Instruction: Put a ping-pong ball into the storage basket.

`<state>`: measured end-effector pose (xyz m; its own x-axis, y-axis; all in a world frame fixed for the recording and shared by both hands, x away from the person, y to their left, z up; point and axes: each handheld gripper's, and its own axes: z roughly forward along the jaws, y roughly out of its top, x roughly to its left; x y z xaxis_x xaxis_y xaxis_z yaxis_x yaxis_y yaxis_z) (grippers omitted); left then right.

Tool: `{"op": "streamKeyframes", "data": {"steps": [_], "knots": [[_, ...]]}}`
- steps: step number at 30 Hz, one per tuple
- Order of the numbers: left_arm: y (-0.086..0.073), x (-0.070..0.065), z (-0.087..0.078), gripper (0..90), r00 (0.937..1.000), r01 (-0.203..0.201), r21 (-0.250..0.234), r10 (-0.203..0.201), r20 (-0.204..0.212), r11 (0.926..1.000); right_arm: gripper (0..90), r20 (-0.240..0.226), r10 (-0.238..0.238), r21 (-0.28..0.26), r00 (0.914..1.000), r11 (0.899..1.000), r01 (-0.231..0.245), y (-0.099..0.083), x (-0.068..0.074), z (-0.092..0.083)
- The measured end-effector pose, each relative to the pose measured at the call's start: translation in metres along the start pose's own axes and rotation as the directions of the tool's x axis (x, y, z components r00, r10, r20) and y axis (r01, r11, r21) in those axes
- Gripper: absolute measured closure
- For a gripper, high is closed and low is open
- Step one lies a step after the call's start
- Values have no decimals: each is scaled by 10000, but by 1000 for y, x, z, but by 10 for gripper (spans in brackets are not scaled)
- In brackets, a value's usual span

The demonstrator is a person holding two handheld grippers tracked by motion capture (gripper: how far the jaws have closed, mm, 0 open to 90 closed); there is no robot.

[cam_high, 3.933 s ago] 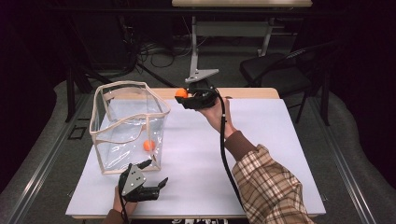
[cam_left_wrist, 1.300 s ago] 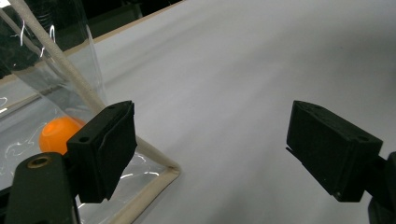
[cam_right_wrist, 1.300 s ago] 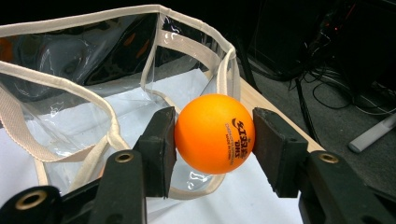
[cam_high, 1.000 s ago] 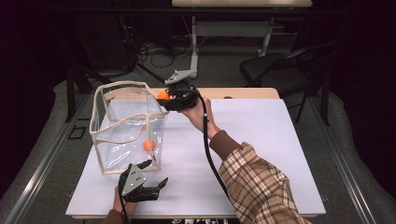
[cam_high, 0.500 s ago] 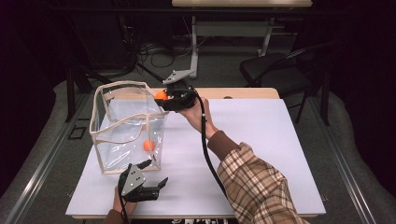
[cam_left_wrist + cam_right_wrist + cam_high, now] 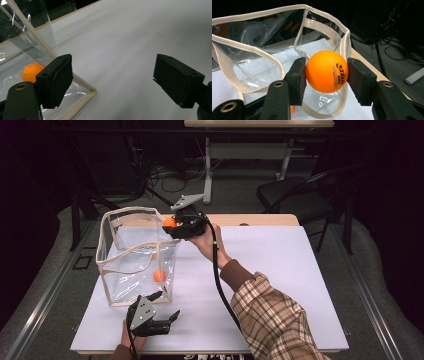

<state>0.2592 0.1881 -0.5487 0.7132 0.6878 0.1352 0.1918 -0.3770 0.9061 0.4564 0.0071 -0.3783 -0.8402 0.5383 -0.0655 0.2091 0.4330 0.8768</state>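
Right now the orange ball (image 6: 327, 71) sits clamped between the two black jaws of the right gripper (image 6: 176, 226), pads pressing it on both sides, printed lettering facing the camera in the right gripper view. From above, that ball (image 6: 169, 222) hangs at the far right corner of the clear bag (image 6: 134, 256), level with its cream-trimmed rim, right at the open top. The hand (image 6: 204, 241) carrying this gripper reaches in from the lower right, plaid sleeve (image 6: 270, 312) trailing behind, black cable running down along the forearm.

Inside the bag, a second orange ball (image 6: 159, 275) rests on the bottom, near the front right side. The bag stands upright on the left part of the white table (image 6: 280, 270), its handle loops drooping into the opening.

Down at the near edge, the left gripper (image 6: 159, 318) lies low on the table just in front of the bag, jaws spread wide with nothing between them. Its own view has the bag's bottom corner (image 6: 86, 92) beside the left jaw, and that second ball (image 6: 31, 72) glowing through the plastic behind it.

Beyond the table: a dark floor, cables, a black chair (image 6: 295, 195).
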Motion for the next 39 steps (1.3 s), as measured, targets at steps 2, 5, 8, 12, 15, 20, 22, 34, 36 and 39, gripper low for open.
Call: {"op": "streamKeyframes", "data": {"steps": [2,5,8,12,15,20,22,34,36,39], "knots": [[0,0,0,159,10000,-23,0,23,-3,10000,504,-17,32,-25,10000,10000,-32,1,1,0],[0,0,0,159,10000,2,-9,-2,-11,10000,503,-58,15,-11,10000,10000,-15,1,1,1],[0,0,-1,159,10000,-5,-8,5,-13,10000,504,-70,-22,-48,10000,10000,21,2,2,1],[0,0,-1,159,10000,-4,-29,4,-2,10000,503,-75,-10,-3,10000,10000,10,2,2,2],[0,0,-1,159,10000,10,-62,-10,6,10000,503,-48,0,67,10000,10000,0,3,3,4],[0,0,0,159,10000,-39,-6,39,16,10000,504,-81,-6,28,10000,10000,6,5,4,5],[1,0,0,159,10000,-32,-48,33,8,10000,504,-92,-74,36,9999,10000,74,6,5,5],[0,0,0,159,10000,-38,-17,38,19,10000,503,-114,-21,177,9999,9998,23,7,6,9],[0,0,0,159,10000,-52,-17,52,21,10000,503,-135,-56,216,9999,9997,59,7,6,10],[0,0,0,159,10000,-33,-24,33,16,10000,503,-148,-90,221,9998,9997,94,7,7,12]]}}
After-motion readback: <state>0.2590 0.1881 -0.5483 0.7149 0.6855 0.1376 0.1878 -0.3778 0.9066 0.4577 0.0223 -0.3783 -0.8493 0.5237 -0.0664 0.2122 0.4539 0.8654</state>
